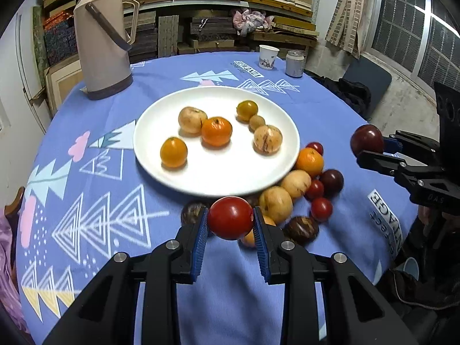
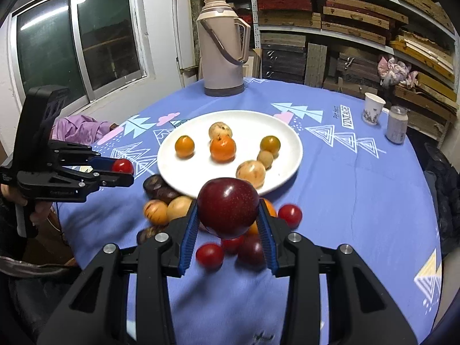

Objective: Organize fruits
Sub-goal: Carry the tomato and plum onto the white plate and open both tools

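Note:
My left gripper (image 1: 231, 222) is shut on a red tomato (image 1: 230, 218), held above the blue cloth just in front of the white plate (image 1: 218, 184). My right gripper (image 2: 228, 215) is shut on a dark red plum (image 2: 228, 205), also lifted off the table. The plate carries several fruits: a mandarin (image 1: 216, 131), yellow tomatoes (image 1: 173, 152) and pale round fruits. A loose heap of fruit (image 1: 299, 189) lies by the plate's near right rim. In the left wrist view the right gripper (image 1: 371, 151) holds the plum (image 1: 366, 139) at right; in the right wrist view the left gripper (image 2: 126, 172) holds the tomato (image 2: 122, 166) at left.
A beige thermos (image 1: 102, 40) stands at the far left of the round table. A paper cup (image 1: 267, 56) and a can (image 1: 294, 63) stand at the far edge. Shelves of wooden boxes fill the back wall. A purple cloth (image 2: 80, 128) lies beyond the table's left side.

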Motion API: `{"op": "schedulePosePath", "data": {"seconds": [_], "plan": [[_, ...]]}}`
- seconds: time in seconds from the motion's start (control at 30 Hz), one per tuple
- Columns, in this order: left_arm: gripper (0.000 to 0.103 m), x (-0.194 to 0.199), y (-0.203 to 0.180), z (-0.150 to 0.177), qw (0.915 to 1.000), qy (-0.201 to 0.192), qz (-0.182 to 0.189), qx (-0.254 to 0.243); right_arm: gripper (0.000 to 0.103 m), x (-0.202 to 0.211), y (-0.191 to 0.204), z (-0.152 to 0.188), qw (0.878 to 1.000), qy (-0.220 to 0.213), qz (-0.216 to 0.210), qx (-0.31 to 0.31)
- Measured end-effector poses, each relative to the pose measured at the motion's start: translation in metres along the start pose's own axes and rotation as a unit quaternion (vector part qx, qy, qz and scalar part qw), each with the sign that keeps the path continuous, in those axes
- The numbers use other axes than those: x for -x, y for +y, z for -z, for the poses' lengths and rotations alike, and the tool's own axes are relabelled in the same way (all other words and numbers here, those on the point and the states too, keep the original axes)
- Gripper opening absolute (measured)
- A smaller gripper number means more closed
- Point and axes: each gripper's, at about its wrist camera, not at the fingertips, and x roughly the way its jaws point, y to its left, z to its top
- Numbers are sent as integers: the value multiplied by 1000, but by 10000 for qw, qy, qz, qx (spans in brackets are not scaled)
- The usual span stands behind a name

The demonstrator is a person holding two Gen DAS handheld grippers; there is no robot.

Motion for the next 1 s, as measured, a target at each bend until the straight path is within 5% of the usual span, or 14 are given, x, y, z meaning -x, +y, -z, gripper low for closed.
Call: {"op": "schedulePosePath", "data": {"seconds": [0.6,1.0], "plan": [[31,-89,43,-90,9961,127,-498,715,39,-128,-36,-85,9993,283,-2,-225],[31,-128,68,-101,9924,388,-716,922,41,-198,-41,-108,9960,706,-239,-492]]}}
